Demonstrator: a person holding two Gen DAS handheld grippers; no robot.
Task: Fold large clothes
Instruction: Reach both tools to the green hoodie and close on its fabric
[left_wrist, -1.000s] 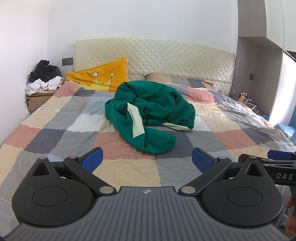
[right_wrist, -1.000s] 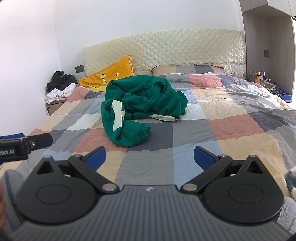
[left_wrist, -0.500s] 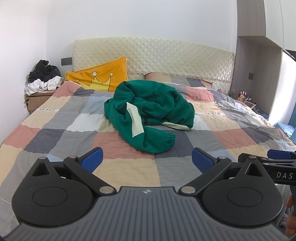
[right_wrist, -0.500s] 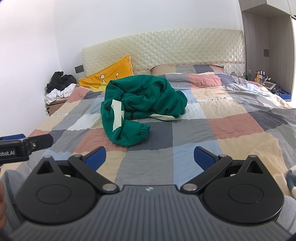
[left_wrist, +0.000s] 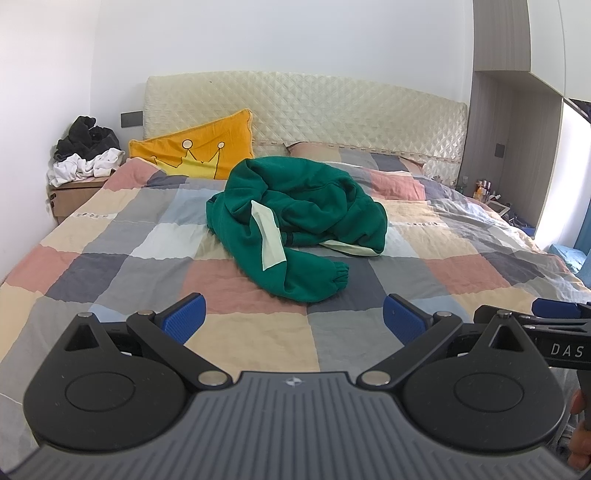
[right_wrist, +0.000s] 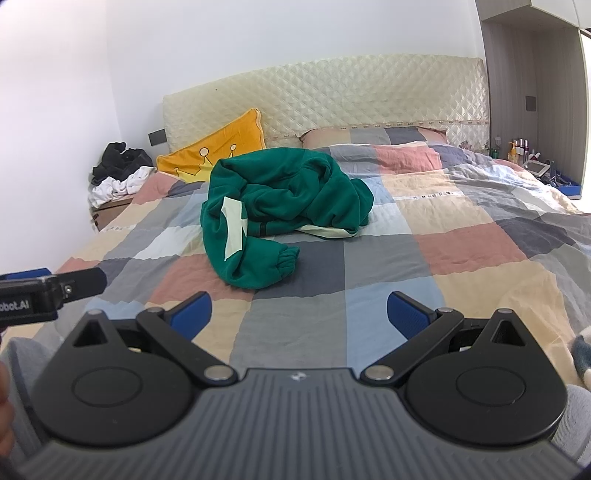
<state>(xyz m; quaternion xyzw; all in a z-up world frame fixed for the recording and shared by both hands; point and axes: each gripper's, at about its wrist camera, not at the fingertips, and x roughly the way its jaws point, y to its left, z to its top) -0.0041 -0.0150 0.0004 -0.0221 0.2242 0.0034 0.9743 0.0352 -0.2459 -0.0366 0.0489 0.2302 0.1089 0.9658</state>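
Left gripper (left_wrist: 293, 319) spread wide, blue pads (left_wrist: 183, 317) apart, holding nothing, over the foot edge of the bed (left_wrist: 110, 266). Right gripper (right_wrist: 299, 314) likewise agape and empty, just beside it. Well ahead, a crumpled green sweatshirt (left_wrist: 295, 225) heaped mid-bed on the checked quilt, one cuffed sleeve (left_wrist: 332, 275) trailing toward the foot. Behind, near the headboard (left_wrist: 314, 107), a yellow crown pillow (left_wrist: 195, 151).

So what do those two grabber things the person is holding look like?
Both match. The left gripper and right gripper each have a grey ribbed body, two round black discs, black linkage arms with silver pins, and two blue ribbed finger pads. White lettering shows on their sides. No sleeves or cables are visible.
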